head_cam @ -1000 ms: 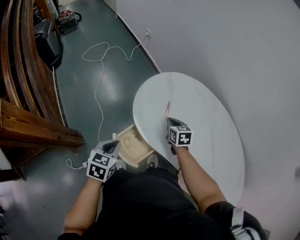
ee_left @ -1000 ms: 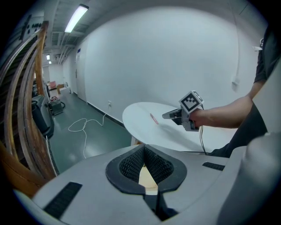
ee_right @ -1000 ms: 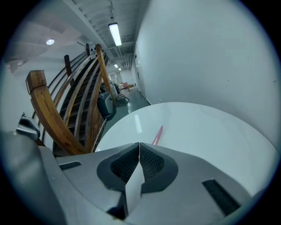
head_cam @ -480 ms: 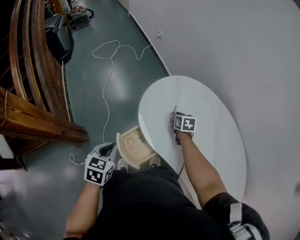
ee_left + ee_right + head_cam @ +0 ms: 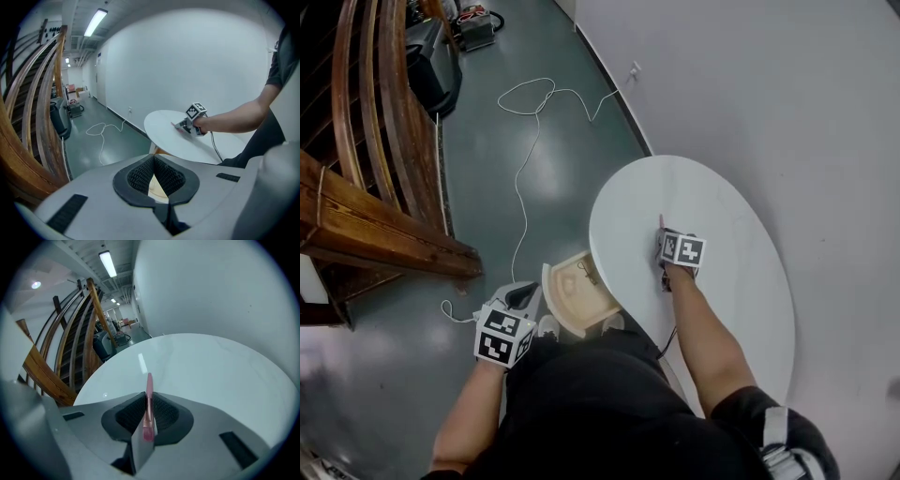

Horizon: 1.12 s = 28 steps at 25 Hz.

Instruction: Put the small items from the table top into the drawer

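A thin pink stick (image 5: 149,394) stands between the black pads of my right gripper (image 5: 148,398), which is shut on it. Those jaws have just been closing with the stick between them. In the head view the right gripper (image 5: 663,234) is low over the round white table (image 5: 722,216), and the pink stick (image 5: 661,223) pokes out past its tips. The open wooden drawer (image 5: 577,291) juts from under the table's left edge. My left gripper (image 5: 525,292) hovers left of the drawer, shut and holding nothing. In the left gripper view, the left gripper (image 5: 153,161) points at the table (image 5: 168,140).
A curved wooden stair railing (image 5: 375,187) runs down the left side. A white cable (image 5: 525,141) loops over the green floor toward the wall. A dark machine (image 5: 431,66) stands at the top left. The person's shoes (image 5: 548,326) are just below the drawer.
My right gripper has sunk closer to the table top with the pink stick still poking from it. The left gripper stays beside the drawer. The head view has shifted slightly.
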Motion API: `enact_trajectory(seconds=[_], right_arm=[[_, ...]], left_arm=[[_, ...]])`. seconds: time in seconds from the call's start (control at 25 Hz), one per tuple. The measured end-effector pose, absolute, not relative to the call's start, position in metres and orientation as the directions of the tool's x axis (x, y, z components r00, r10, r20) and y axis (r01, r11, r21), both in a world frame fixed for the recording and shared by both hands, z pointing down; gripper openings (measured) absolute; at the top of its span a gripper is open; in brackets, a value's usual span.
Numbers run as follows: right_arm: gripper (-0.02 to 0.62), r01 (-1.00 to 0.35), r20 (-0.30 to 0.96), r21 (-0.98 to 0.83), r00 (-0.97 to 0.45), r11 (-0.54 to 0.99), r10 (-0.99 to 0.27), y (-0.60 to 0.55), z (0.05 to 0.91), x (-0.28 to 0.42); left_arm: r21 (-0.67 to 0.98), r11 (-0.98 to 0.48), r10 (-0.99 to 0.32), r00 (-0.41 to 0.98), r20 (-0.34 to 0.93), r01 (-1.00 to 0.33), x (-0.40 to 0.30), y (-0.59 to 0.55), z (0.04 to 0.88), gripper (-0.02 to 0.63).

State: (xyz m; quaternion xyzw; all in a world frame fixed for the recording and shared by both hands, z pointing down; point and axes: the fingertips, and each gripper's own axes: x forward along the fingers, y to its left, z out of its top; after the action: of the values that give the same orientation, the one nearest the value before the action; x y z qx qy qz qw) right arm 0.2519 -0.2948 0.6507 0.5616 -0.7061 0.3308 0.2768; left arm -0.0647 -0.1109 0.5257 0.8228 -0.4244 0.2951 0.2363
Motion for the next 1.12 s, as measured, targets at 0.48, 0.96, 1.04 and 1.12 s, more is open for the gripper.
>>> enact_trajectory(seconds=[0.48, 0.96, 1.04, 1.12], right_arm=[[0.044, -0.962, 0.699, -0.245, -0.264, 0.123, -0.664, -0.261, 0.618, 0.233], [0.044, -0.916, 0.620, -0.321, -0.396, 0.241, -0.678, -0.183, 0.576, 0.159], [0.044, -0.906, 0.621, -0.327, -0.421, 0.269, -0.662, -0.168, 0.578, 0.144], [0.044, -0.899, 0.629, -0.325, -0.438, 0.294, -0.642, -0.152, 0.583, 0.132]], left_arm=[[0.160, -0.574, -0.534, 0.515, 0.670, -0.803, -0.071, -0.110, 0.530, 0.015], [0.180, -0.700, -0.429, 0.609, 0.667, -0.691, -0.058, -0.105, 0.535, 0.015], [0.184, -0.716, -0.411, 0.619, 0.670, -0.674, -0.057, -0.104, 0.537, 0.016], [0.187, -0.730, -0.392, 0.627, 0.673, -0.657, -0.056, -0.102, 0.540, 0.017]])
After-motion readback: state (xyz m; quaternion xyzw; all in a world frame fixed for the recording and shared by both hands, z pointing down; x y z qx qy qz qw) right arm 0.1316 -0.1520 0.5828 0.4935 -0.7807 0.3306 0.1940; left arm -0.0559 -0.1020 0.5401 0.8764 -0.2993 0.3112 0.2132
